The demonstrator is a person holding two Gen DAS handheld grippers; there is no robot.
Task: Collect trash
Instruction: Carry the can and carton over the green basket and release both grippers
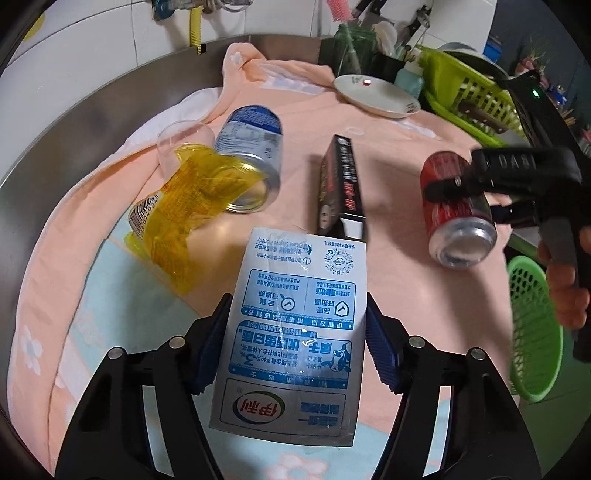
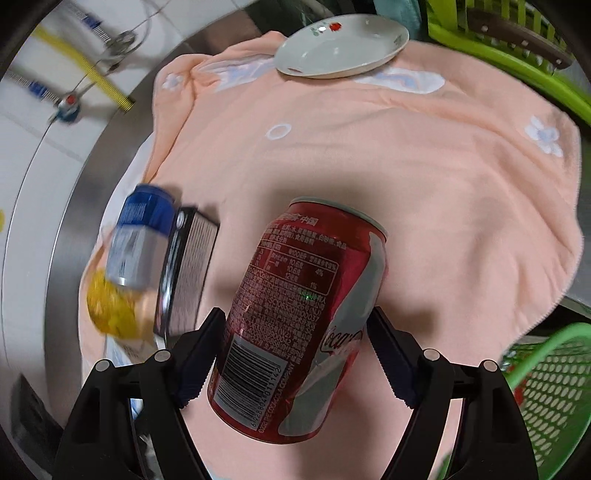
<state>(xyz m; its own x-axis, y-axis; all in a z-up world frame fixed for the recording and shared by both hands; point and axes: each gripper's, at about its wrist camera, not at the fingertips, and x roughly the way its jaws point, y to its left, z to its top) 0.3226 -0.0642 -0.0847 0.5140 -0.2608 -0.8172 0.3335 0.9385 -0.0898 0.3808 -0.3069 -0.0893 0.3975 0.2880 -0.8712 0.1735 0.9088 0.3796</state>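
A peach towel (image 1: 388,155) with white flowers covers the worktop ahead of the claw, its far edge rumpled against a steel rim (image 1: 92,107). Beyond that rim stands a white tiled wall (image 1: 110,33), with a yellow hose (image 1: 194,27) hanging down it, far left of the claw. A white plate (image 1: 376,94) sits on the towel's far right part. Just behind it are a dark jar (image 1: 351,48) of utensils and a green rack (image 1: 469,96). A green basket (image 1: 535,328) lies close on the right, off the towel's edge. Light is even and soft; shadows are faint.
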